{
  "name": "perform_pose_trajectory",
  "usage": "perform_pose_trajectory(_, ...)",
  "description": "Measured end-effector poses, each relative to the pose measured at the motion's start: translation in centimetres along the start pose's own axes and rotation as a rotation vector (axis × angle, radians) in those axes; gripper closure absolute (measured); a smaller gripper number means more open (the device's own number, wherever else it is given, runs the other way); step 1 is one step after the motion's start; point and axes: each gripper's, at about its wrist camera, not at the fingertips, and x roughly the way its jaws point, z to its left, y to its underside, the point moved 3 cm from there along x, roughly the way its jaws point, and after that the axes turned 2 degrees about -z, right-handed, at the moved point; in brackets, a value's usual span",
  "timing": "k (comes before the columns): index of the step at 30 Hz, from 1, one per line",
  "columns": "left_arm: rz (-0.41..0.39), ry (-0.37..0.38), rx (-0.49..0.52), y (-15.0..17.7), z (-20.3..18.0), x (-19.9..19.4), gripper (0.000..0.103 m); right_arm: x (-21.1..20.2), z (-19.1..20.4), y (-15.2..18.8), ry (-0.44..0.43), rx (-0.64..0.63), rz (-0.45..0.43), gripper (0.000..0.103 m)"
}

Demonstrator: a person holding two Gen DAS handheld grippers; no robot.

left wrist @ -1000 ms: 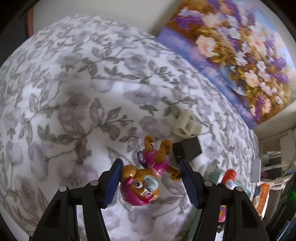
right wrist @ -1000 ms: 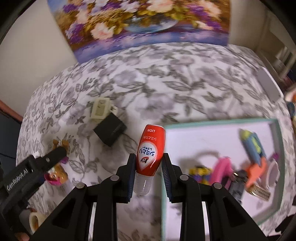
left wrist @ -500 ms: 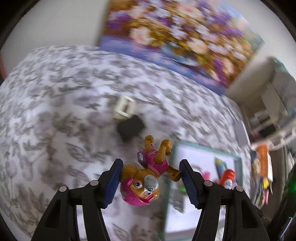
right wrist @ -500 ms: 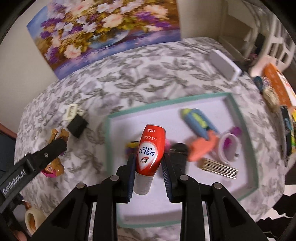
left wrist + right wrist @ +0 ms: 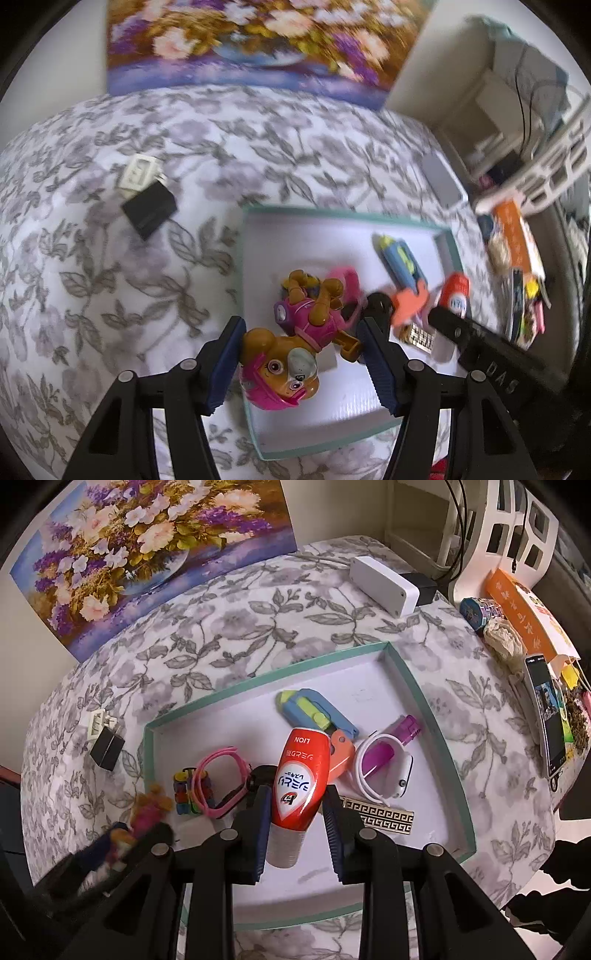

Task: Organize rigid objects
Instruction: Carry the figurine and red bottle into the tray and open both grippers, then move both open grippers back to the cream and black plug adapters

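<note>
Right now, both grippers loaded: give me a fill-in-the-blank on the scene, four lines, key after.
1. The left gripper holds a brown-and-pink plastic ____ figure.
2. The right gripper grips a red plastic bottle printed "____".
3. The shallow white tray has a ____ rim.
4. The black square charger block lies ____ the tray.

Missing: dog; LION; teal; outside

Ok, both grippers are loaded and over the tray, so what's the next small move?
Probably lower the right gripper and release the red-and-white plastic bottle on the bare white floor of the teal-rimmed tray nearest the camera; the tray's middle is crowded. The left gripper, holding the brown-and-pink toy puppy, can follow.
</note>
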Motion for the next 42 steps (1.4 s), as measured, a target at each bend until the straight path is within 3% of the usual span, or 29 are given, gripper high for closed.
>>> perform_pose_trajectory(6, 0.046, 0.012, 0.025, 1.1, -1.2, 1.3, 0.043, 0.6, -0.5, 0.1, 0.017, 0.006, 0.023, 0.073)
perform_pose_trajectory(23, 0.071, 0.026, -0.058, 1.3, 0.4, 1.7, 0.043, 2.0, -0.8, 0.4, 0.059, 0.001, 0.084, 0.072)
perform_pose_trajectory(37, 0.060, -0.026, -0.125, 0.4, 3.0, 1.2, 0.039, 2.2, -0.4, 0.3, 0.099, -0.027, 0.079, 0.035)
perform_pose_trajectory(42, 0.043, -0.051, -0.148, 0.1, 3.9, 0.8, 0.029, 2.2, -0.3, 0.2, 0.117, -0.038, 0.064, 0.034)
